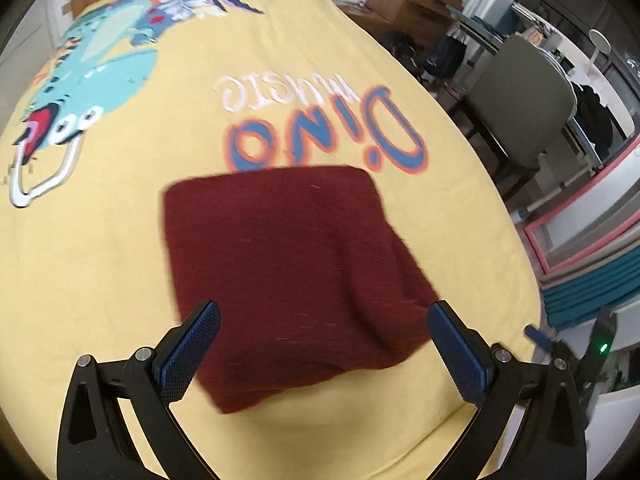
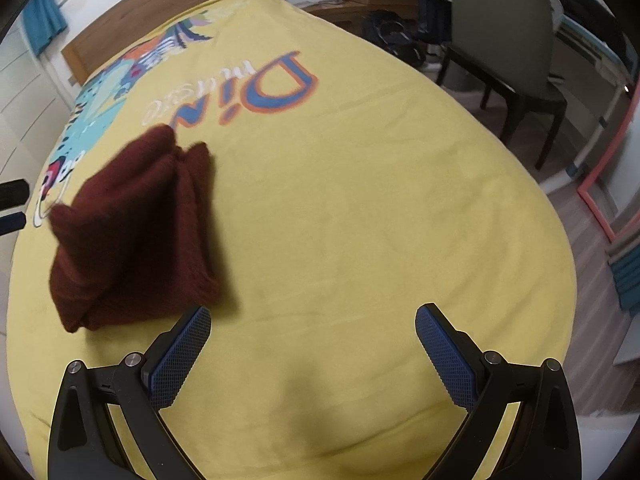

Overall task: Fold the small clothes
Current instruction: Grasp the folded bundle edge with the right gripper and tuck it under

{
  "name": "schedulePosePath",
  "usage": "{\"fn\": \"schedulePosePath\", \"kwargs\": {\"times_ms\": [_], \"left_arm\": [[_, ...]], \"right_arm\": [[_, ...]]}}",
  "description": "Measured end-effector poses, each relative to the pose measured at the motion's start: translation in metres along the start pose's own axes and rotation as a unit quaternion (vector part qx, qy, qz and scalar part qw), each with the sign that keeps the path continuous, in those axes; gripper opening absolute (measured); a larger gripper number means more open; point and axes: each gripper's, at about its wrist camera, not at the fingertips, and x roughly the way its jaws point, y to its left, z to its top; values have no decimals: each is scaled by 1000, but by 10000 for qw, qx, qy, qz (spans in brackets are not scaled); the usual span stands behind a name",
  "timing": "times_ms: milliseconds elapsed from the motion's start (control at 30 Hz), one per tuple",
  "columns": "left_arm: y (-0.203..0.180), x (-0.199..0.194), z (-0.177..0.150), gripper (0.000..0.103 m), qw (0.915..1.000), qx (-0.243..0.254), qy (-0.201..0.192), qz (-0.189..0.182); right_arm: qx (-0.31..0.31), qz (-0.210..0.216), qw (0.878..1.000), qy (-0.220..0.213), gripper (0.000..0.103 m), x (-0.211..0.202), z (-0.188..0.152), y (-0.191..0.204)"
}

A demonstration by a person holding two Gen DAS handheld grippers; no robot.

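My left claw stands wide apart above the folded dark red knitted garment, holding nothing; right claw also apart, over bare yellow bedsheet, keeping clear.

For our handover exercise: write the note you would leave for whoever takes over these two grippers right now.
Left gripper: open, holding nothing, above the dark red garment.
Right gripper: open, empty, over bare yellow bedspread.
Garment: lies folded in a compact bundle on the bedspread, to the left in the right wrist view, near the Dino print.
Done: this piece looks folded.
Left: maybe tidy its edges; no other clothes in view.
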Motion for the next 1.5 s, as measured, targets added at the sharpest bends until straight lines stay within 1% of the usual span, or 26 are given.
{"fn": "schedulePosePath", "kwargs": {"times_ms": [67, 167, 233, 300, 333, 400, 467, 500, 533, 600, 667, 767, 800, 833, 900, 933, 1000, 1067, 1133, 1200, 1233, 1300, 1367, 1433, 1467, 1500], "left_arm": [[17, -8, -3, 102, 9997, -32, -83, 222], [44, -7, -14, 102, 9985, -142, -80, 520], [60, -9, -26, 102, 9979, -280, -66, 572], [76, -6, -38, 102, 9976, -487, 20, 488], [85, -3, -43, 102, 9972, -605, 71, 442], [99, -7, -51, 102, 9960, -777, 75, 433], [112, -8, -56, 102, 9950, -923, 106, 355], [116, -8, -57, 102, 9946, -975, 118, 325], [119, -8, -59, 102, 9944, -1004, 119, 313], [123, -8, -60, 102, 9943, -1017, 115, 311], [126, -6, -62, 102, 9942, -1029, 126, 282], [129, -4, -64, 102, 9942, -1040, 167, 233], [129, -4, -65, 102, 9943, -1020, 182, 246], [129, -4, -67, 102, 9946, -988, 187, 273], [128, -3, -68, 102, 9950, -897, 105, 423], [128, -2, -69, 102, 9951, -857, 106, 477], [127, 1, -69, 102, 9953, -820, 157, 487], [125, 3, -69, 102, 9956, -826, 174, 415], [122, 4, -69, 102, 9957, -834, 144, 369], [118, 9, -70, 102, 9959, -821, 195, 328], [116, 11, -70, 102, 9961, -798, 130, 349], [111, 17, -71, 102, 9964, -750, 199, 353], [106, 22, -71, 102, 9966, -698, 255, 359], [103, 24, -72, 102, 9968, -667, 308, 307], [102, 26, -71, 102, 9969, -651, 337, 289], [101, 28, -70, 102, 9969, -626, 367, 301]], "right_arm": [[-152, 108, 9998, -4, 102, -5, 13, 12], [-347, 330, 9988, 124, 102, -10, 39, 36], [-576, 416, 9973, 183, 102, -10, 61, 59], [-811, 486, 9953, 191, 101, -11, 78, 80], [-904, 588, 9939, 231, 101, -9, 88, 92], [-1010, 907, 9894, 522, 101, 1, 109, 118], [-1126, 962, 9858, 796, 99, 15, 121, 139], [-1210, 973, 9836, 922, 95, 22, 125, 150], [-1266, 1001, 9808, 1093, 92, 31, 127, 160], [-1266, 1068, 9760, 1417, 88, 51, 127, 176], [-1272, 963, 9736, 1630, 86, 66, 120, 183], [-1277, 881, 9690, 1921, 70, 87, 105, 187], [-1268, 851, 9679, 1999, 55, 92, 101, 186], [-1243, 822, 9673, 2053, 32, 96, 96, 183], [-1075, 841, 9707, 1979, 27, 94, 94, 174], [-1012, 890, 9730, 1874, 25, 89, 94, 168], [-905, 1016, 9766, 1664, 23, 77, 96, 158], [-814, 1145, 9792, 1465, 22, 63, 98, 146], [-801, 1173, 9807, 1343, 22, 53, 96, 134], [-756, 1150, 9816, 1322, 21, 50, 88, 120], [-743, 1106, 9821, 1335, 21, 52, 83, 112], [-700, 1046, 9814, 1447, 21, 63, 70, 101], [-576, 1100, 9804, 1531, 26, 77, 61, 94], [-468, 1117, 9812, 1506, 41, 84, 59, 90], [-453, 1150, 9812, 1480, 42, 85, 60, 90], [-444, 1202, 9812, 1444, 47, 83, 61, 90]]}}
